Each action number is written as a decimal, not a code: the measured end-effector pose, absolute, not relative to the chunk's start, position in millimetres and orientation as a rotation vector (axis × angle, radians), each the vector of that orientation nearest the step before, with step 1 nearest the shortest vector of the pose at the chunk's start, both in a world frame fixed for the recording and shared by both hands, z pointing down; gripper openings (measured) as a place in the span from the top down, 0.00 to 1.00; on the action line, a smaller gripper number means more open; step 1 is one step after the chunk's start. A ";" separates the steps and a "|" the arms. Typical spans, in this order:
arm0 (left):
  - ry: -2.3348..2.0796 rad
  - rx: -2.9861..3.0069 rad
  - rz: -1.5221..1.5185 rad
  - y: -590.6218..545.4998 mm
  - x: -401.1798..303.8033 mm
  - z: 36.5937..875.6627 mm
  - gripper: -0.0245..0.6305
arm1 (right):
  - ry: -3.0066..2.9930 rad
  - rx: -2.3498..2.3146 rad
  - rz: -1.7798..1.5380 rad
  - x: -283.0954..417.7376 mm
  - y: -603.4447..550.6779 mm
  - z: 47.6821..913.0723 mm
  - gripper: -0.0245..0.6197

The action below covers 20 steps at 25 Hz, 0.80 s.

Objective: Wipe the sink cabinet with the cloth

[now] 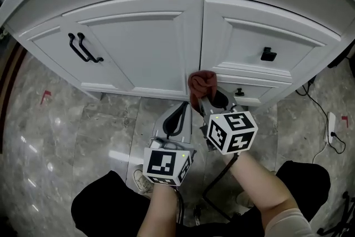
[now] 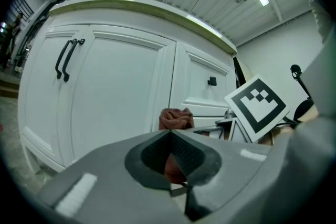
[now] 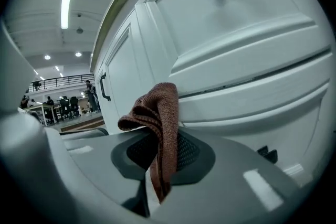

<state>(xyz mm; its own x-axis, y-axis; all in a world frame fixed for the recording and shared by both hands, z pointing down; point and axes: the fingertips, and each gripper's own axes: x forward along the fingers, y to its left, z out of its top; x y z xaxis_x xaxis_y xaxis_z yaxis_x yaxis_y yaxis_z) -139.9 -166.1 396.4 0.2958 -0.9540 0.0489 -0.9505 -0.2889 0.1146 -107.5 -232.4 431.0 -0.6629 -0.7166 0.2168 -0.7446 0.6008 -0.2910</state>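
A grey marbled floor (image 1: 66, 119) runs under a white sink cabinet (image 1: 144, 47) whose curved front fills the top of the head view. At the far left a small red mark (image 1: 45, 96) sits on the floor, and 2 black bar handles (image 1: 83, 48) stand side by side on the left door. Below the middle of the cabinet, the left gripper (image 1: 178, 115) points at the door's lower edge. Its own view shows its jaws brought together with nothing between them. It stays short of the white panel. Just to its right, the right gripper (image 1: 213, 100) has its jaws clamped on a reddish-brown cloth (image 1: 202, 83). The cloth's bunched top rises above the jaw tips and lies at the seam where the door meets the drawers, seemingly against the white front. In the right gripper view the cloth (image 3: 160, 113) hangs down through the closed jaws. Further right, a black knob (image 1: 268, 54) sits on the upper drawer and a smaller one (image 1: 239, 91) on the drawer below. A white power strip (image 1: 333, 127) lies on the floor at the far right.
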 end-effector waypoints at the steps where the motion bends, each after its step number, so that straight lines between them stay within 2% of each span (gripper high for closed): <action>1: -1.793 2.428 -0.042 -166.0 -139.8 397.2 0.96 | -2.738 1.252 0.547 -108.6 -234.2 431.9 0.84; 20: -1.677 2.499 -0.018 -177.3 -86.4 401.9 0.96 | -2.652 1.354 0.510 -38.8 -245.3 443.5 0.84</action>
<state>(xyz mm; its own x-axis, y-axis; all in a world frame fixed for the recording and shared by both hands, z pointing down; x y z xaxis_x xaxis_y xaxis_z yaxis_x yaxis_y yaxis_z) -86.4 -177.3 401.9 0.3816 -0.9221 0.0635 -0.9206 -0.3730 0.1158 -38.8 -245.3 443.5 -0.5924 -0.7639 0.2559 -0.8043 0.5428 -0.2417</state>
